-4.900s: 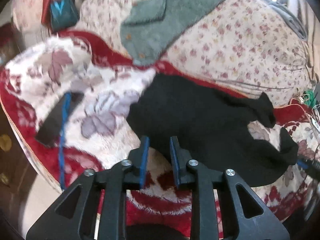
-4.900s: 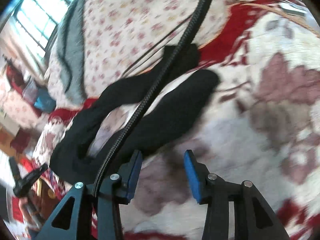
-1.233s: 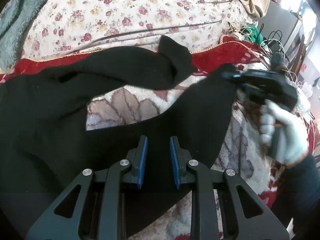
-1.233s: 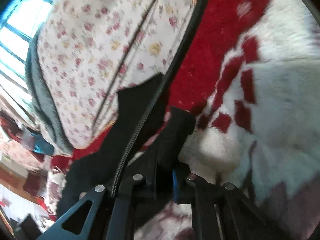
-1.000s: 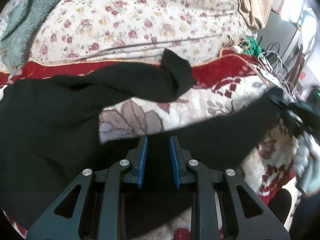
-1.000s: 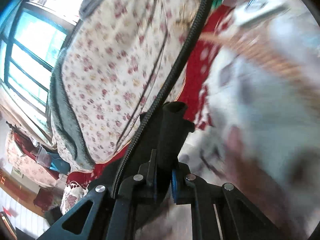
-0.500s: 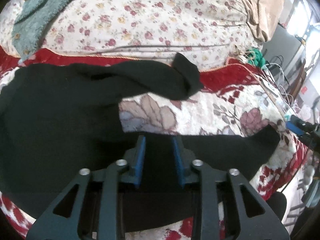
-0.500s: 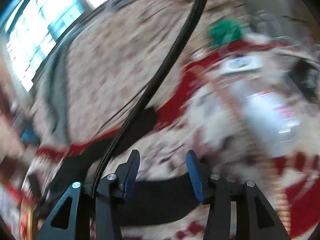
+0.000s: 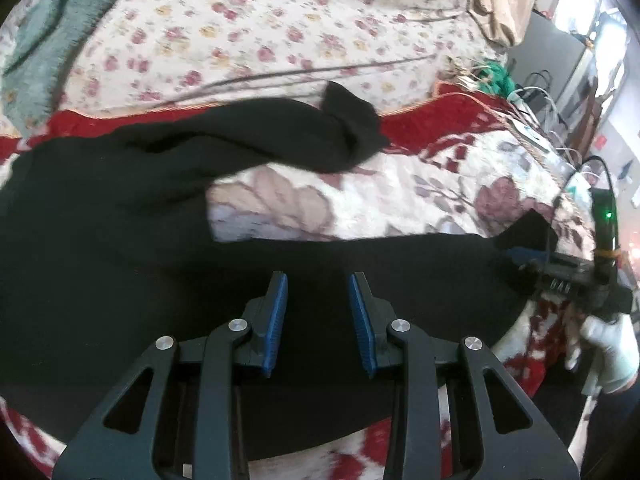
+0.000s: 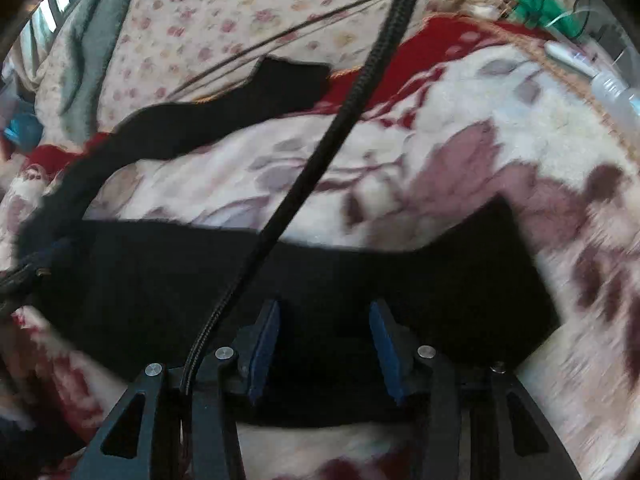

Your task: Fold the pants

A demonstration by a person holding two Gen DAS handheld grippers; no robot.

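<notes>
Pants [image 9: 160, 264] lie flat on blanket [image 9: 400, 200]; left gripper [image 9: 318, 312] and right gripper [image 10: 324, 336] gape empty.

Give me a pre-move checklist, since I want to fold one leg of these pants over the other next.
1. Near leg laid straight on the blanket: ok.
2. Far leg flat: not ok, cuff end bunched.
3. Left claw free: ok, open above the black cloth.
4. Right claw released: ok, jaws have just been opening, over the near leg's cuff.
5. Braided cable clear of pants: not ok, it crosses them.
</notes>
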